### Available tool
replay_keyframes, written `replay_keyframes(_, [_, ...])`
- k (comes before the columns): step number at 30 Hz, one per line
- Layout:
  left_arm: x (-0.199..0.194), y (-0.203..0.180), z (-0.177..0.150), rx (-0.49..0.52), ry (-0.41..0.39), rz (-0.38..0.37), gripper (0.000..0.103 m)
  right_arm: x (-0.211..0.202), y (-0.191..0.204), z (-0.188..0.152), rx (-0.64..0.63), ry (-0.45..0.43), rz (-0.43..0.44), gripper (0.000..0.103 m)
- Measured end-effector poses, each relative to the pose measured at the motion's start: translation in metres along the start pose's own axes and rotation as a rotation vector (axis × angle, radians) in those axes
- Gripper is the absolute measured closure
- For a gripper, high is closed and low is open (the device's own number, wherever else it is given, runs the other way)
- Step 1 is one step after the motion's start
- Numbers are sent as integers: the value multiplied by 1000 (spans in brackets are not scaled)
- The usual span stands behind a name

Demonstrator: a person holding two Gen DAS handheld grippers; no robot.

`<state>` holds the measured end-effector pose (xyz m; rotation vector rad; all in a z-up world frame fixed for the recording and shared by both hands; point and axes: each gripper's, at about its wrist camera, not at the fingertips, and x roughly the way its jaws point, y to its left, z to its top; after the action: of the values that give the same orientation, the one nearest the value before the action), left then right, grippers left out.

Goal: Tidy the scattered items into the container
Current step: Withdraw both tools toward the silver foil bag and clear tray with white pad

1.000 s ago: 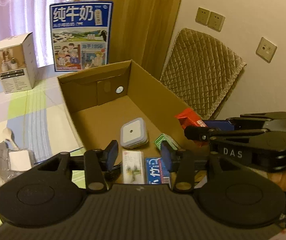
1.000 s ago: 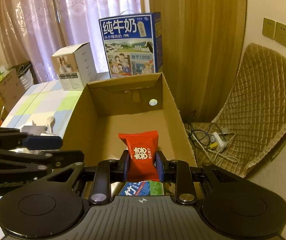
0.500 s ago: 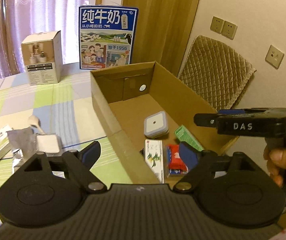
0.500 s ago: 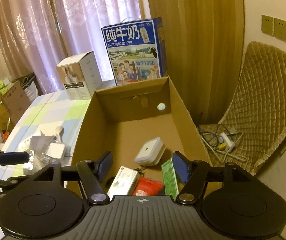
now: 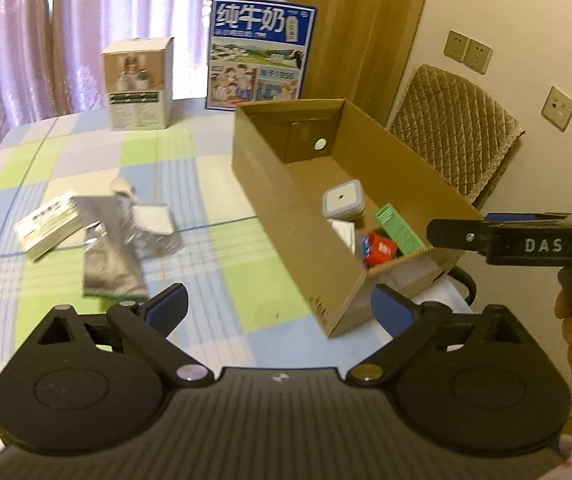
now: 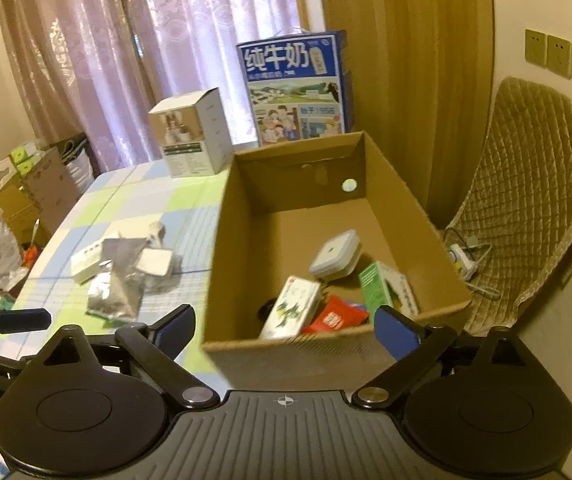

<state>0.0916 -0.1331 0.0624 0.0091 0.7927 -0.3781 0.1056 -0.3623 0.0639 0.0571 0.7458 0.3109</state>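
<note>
The left gripper (image 5: 277,310) has its jaws opening wide, with nothing between the blue pads; only checked tablecloth (image 5: 85,152) and the near corner of the cardboard box (image 5: 286,216) show in the gap. The box runs away toward one o'clock from this gripper. Inside it, at the near end, lie a white square lidded container (image 5: 342,199), a green carton (image 5: 398,229) leaning on the right wall, a red snack packet (image 5: 382,249) and a pale box partly hidden by the wall.

Still out on the cloth, at about ten to eleven o'clock from the left gripper and well apart from it, is a loose cluster: a silver foil pouch (image 5: 111,264), a small white-and-green box (image 5: 47,229) just beside it on the left, and a clear wrapped packet (image 5: 153,224) touching the pouch's upper right.

The right gripper (image 6: 286,330) also has its jaws opening and grips nothing. It sits just short of the box's near wall, the box opening toward twelve o'clock. From this view the white container (image 6: 336,256), a white carton with green leaves (image 6: 292,308), the red packet (image 6: 334,318) and the green carton (image 6: 386,284) all rest on the box floor. The foil cluster (image 6: 119,280) lies at ten o'clock on the cloth.

Behind the box stand a blue milk carton case (image 6: 294,88) and a white cube box (image 6: 191,136).
</note>
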Motion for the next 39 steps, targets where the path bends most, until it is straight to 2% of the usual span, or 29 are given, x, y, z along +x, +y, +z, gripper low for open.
replay_keyframes(6, [-31, 18, -20, -20, 1, 49, 3, -16, 37, -13, -76, 0, 8, 2])
replay_keyframes(19, [-78, 65, -51, -90, -1, 141, 3, -21, 107, -32, -182, 8, 74, 2])
replay_keyframes(27, [-89, 84, -60, -126, -6, 161, 3, -15, 126, -36, -215, 22, 95, 2])
replay_keyframes(39, [-88, 98, -64, -117, -5, 186, 3, -1, 133, -39, -219, 46, 106, 2])
